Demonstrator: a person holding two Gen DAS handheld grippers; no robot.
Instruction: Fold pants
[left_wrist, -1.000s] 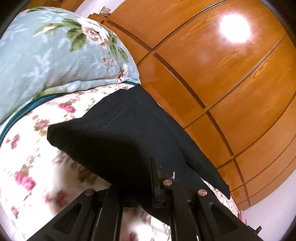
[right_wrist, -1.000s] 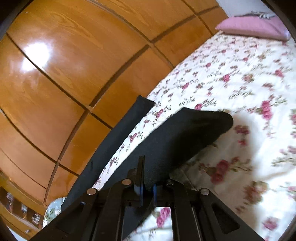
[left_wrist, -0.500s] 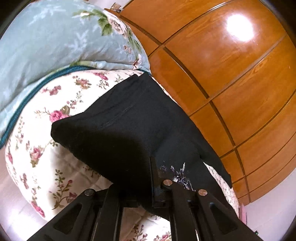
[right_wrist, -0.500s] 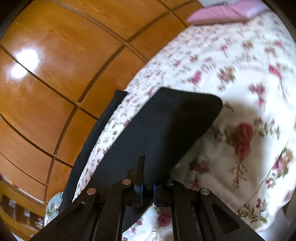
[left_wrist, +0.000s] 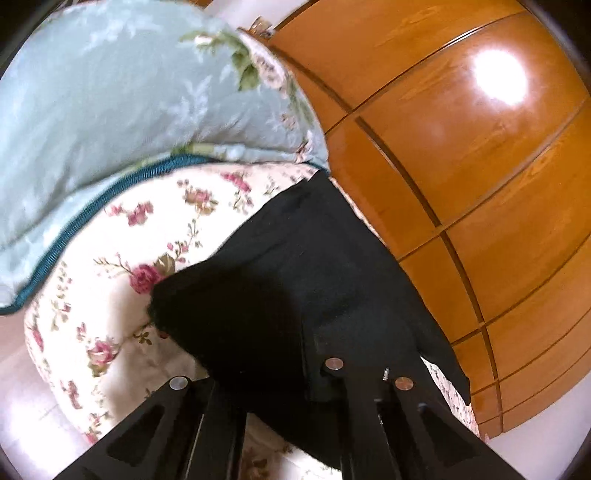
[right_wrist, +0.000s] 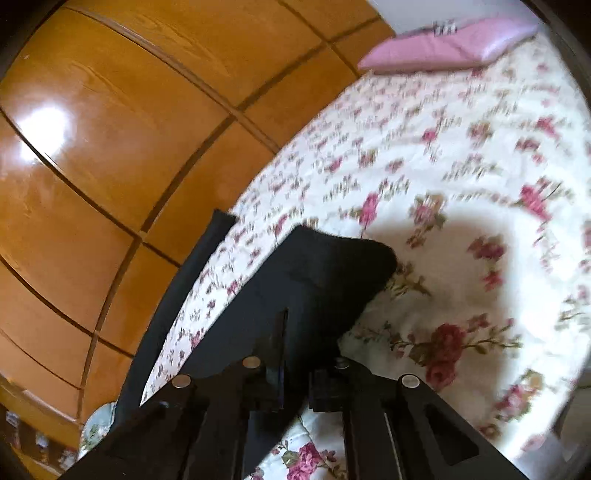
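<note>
The left hand-held gripper (left_wrist: 310, 354) is pressed together on black fabric of the pants (left_wrist: 295, 280); the right hand-held gripper (right_wrist: 299, 347) pinches another part of the same garment. The pants lie partly raised over the bed (right_wrist: 461, 155) — one leg runs along the edge next to the wooden wardrobe (left_wrist: 480, 166). The bed carries a white quilt with a rose print. One pale blue floral pillow (left_wrist: 129, 103) sits at one end, one pink pillow (right_wrist: 443, 48) at the other.
</note>
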